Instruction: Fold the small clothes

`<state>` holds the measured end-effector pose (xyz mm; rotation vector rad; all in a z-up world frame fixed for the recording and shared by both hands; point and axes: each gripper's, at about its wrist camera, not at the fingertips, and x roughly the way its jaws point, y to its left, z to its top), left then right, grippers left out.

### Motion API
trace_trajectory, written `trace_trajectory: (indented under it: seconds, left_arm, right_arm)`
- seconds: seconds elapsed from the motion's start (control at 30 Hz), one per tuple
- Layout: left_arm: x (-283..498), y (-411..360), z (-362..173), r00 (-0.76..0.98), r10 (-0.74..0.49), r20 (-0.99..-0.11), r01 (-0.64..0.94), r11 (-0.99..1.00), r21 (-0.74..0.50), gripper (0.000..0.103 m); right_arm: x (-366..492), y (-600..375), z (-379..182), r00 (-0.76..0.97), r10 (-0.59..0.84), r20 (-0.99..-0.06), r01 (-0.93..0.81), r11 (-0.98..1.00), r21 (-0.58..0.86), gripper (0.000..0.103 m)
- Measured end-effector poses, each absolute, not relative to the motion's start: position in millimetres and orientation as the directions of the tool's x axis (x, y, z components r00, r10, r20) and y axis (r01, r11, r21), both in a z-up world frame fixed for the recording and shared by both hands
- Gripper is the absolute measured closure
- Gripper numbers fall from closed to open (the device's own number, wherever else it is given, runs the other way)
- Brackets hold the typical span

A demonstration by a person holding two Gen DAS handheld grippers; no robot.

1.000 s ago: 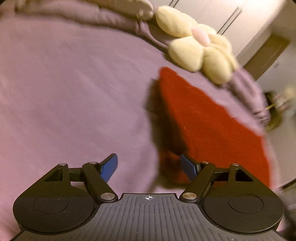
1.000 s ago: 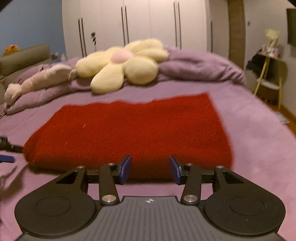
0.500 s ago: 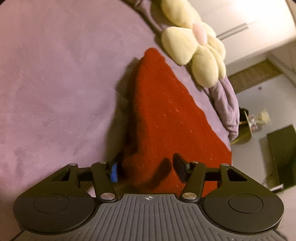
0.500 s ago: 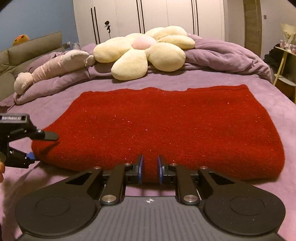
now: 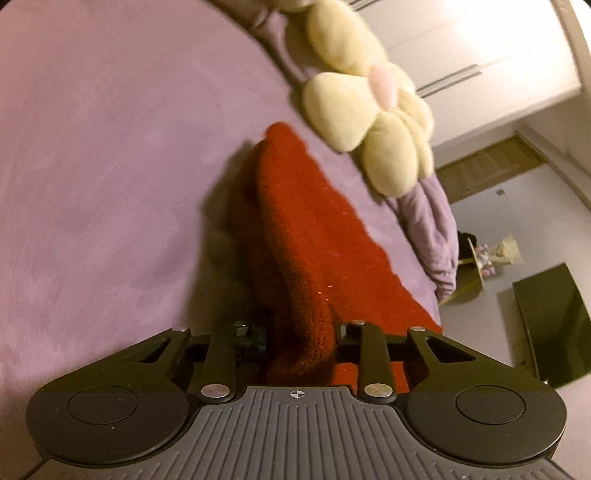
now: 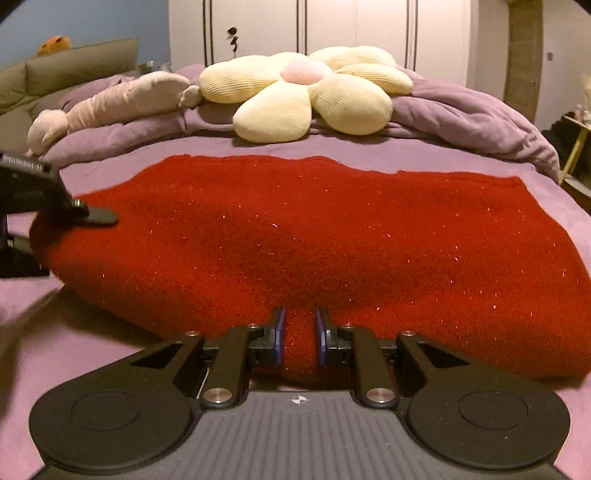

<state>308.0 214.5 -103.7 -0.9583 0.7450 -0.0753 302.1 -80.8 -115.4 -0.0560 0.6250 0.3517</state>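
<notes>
Bedroom surroundings: purple bed, plush cushions, wardrobe

A purple bedspread (image 6: 92,354) covers the bed; at twelve o'clock in the right wrist view a cream flower-shaped cushion (image 6: 314,99) with a pink centre lies on a bunched purple duvet (image 6: 480,118). At ten o'clock a long pale pink plush (image 6: 122,99) rests along the duvet, touching the cushion's left petal. Behind stand white wardrobe doors (image 6: 332,26) with dark vertical handles. At ten o'clock an olive-grey headboard or sofa back (image 6: 74,66) carries a small orange toy (image 6: 55,44) against a blue wall (image 6: 92,18). At three o'clock a yellow-legged side table (image 6: 576,147) stands beside the bed.
</notes>
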Motion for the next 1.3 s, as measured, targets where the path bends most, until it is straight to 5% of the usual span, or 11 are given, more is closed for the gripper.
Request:
trace_trajectory:
  seconds: [0.13,0.3,0.53,0.87,0.97,1.1,1.3]
  left_arm:
    - [312,203,-79,0.749,-0.348,-0.564,-0.224,0.668,-0.71,0.074]
    - [322,172,-41,0.749,-0.327,-0.576,-0.151,0.763,-0.629,0.075]
    - [344,78,8,0.756,-0.411,-0.51,0.079,0.83,-0.551,0.075]
    - [397,-65,-64,0.577,-0.466,-0.67,0.173,0.872,-0.458,0.073]
    - [393,-74,-82,0.625,-0.452,-0.636,0.209,0.882,-0.422,0.068]
    - [377,-67,-65,0.62,-0.512,-0.595,0.241,0.845,-0.477,0.036]
    - [345,-28,-40,0.649,-0.541,-0.535,0.223,0.807,-0.547,0.034]
  right_arm:
    - [293,-102,-100,0.78,0.315,-0.541,-0.308,0.945,0.106,0.086]
    - [277,-148,-97,0.839,0.164,-0.518,-0.138,0.986,0.089,0.083]
    - [263,-215,-96,0.859,0.049,-0.51,0.016,0.992,0.122,0.08]
    - [255,-277,-109,0.844,-0.129,-0.52,0.19,0.98,0.065,0.079]
    - [255,-281,-115,0.831,-0.126,-0.542,0.191,0.98,0.065,0.078]
    - [256,-282,-121,0.819,-0.111,-0.563,0.185,0.98,0.077,0.073]
    - [252,-277,-109,0.84,-0.1,-0.533,0.161,0.984,0.071,0.069]
